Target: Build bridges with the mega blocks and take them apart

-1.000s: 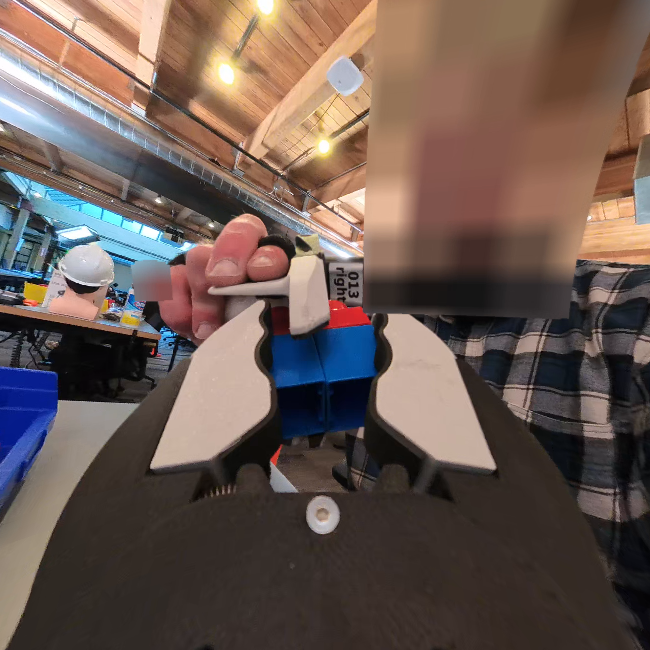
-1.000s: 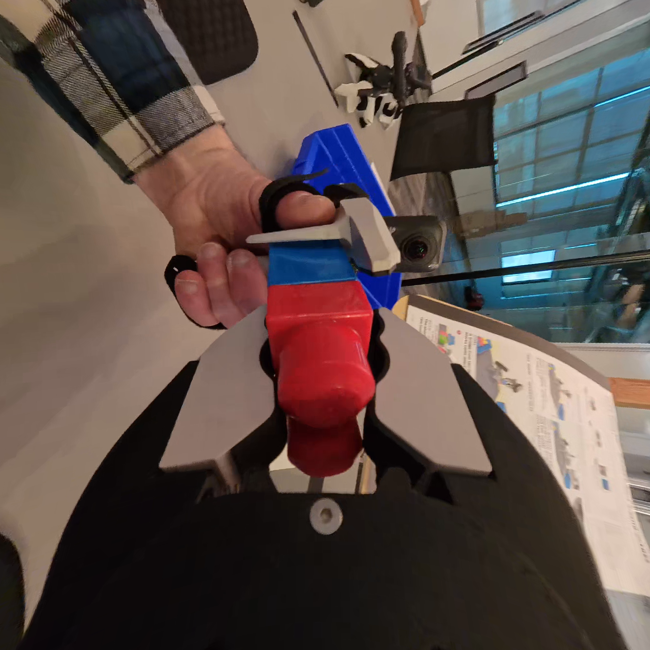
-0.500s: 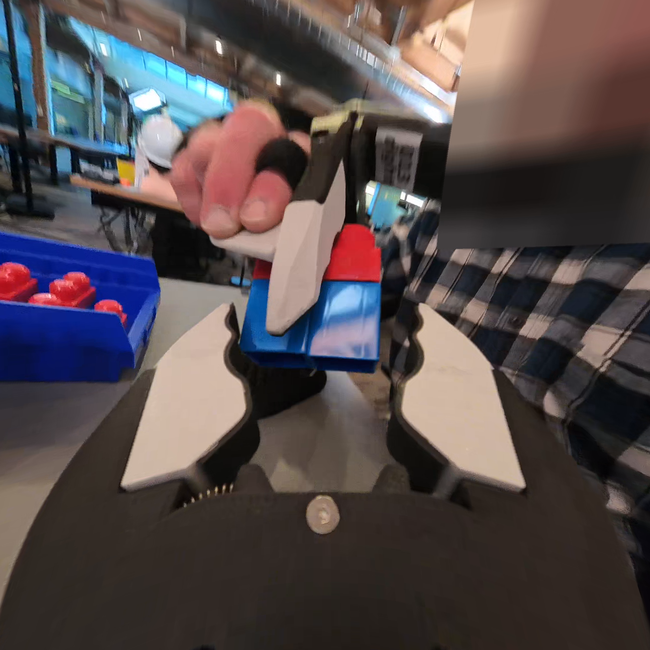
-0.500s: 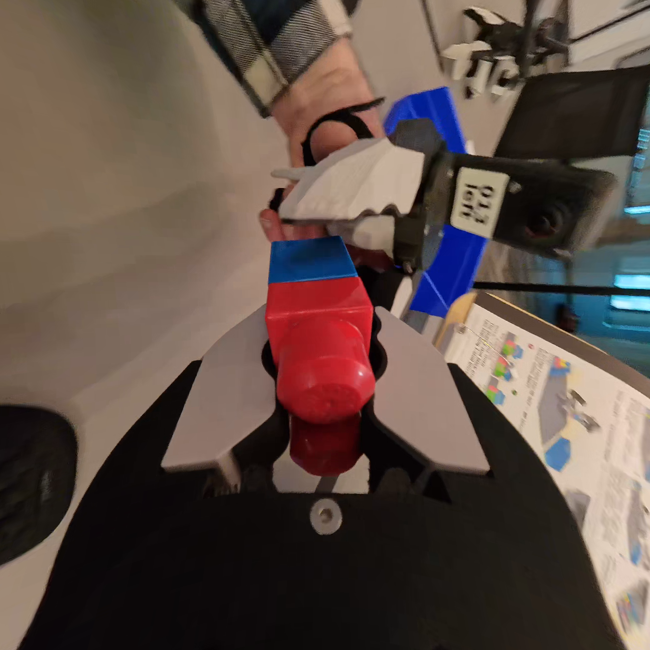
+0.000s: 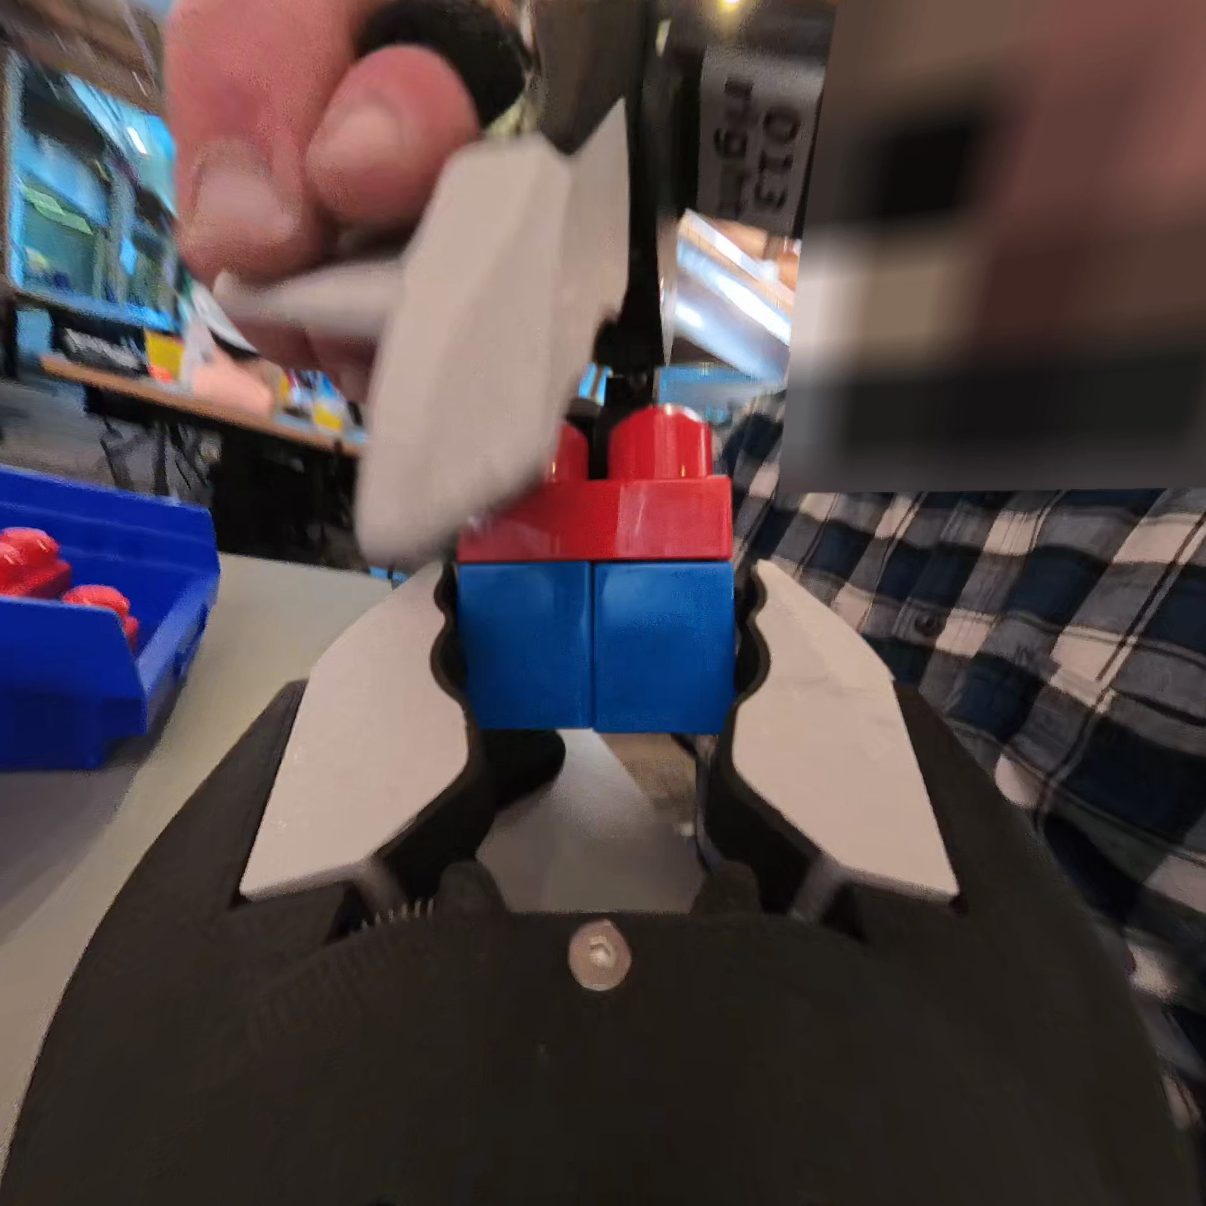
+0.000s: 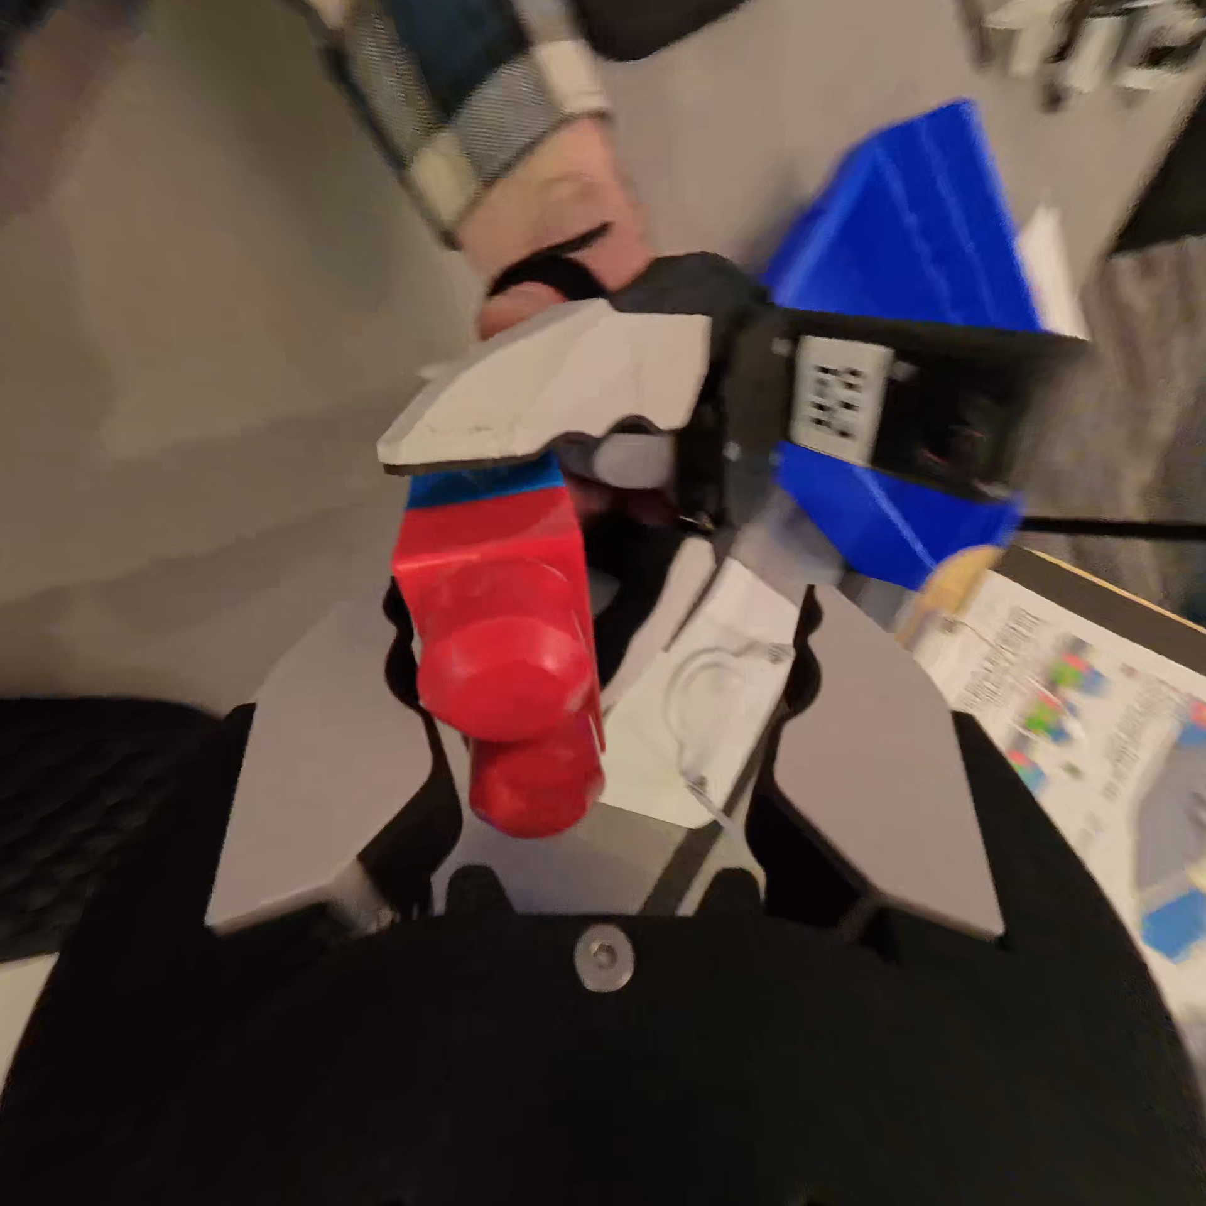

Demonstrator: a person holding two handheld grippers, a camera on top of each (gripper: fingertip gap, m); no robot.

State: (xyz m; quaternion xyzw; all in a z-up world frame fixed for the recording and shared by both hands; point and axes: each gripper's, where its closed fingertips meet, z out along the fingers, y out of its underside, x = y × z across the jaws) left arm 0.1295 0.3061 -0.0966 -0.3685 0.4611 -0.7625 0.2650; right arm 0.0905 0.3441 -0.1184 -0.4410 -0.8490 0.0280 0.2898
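Between the pads of the left tongs (image 5: 595,643) sit two blue plastic mega blocks (image 5: 594,643) side by side, both pads pressed against their outer faces; a red two-stud plastic block (image 5: 626,522) caps them, making a small closed bridge. The right tongs (image 6: 600,659) stand wide apart: the red block lies against one finger only, with clear air before the other finger (image 6: 868,711), so they hold nothing. In the left wrist view a grey finger of the right tongs hangs blurred just above and beside the red block.

As a judgement, this piece is built and awaits either setting down or pulling apart: the red cap is not yet off the blue pair, and splitting those two follows.

To the left of the left tongs a blue plastic bin (image 5: 98,659) holding loose red studded blocks (image 5: 39,568) stands on the pale grey table (image 5: 274,626). Beyond the right tongs a printed instruction sheet (image 6: 1044,705) lies on it. Behind are a person's plaid shirt (image 5: 979,652), further workbenches and large blue-lit windows.
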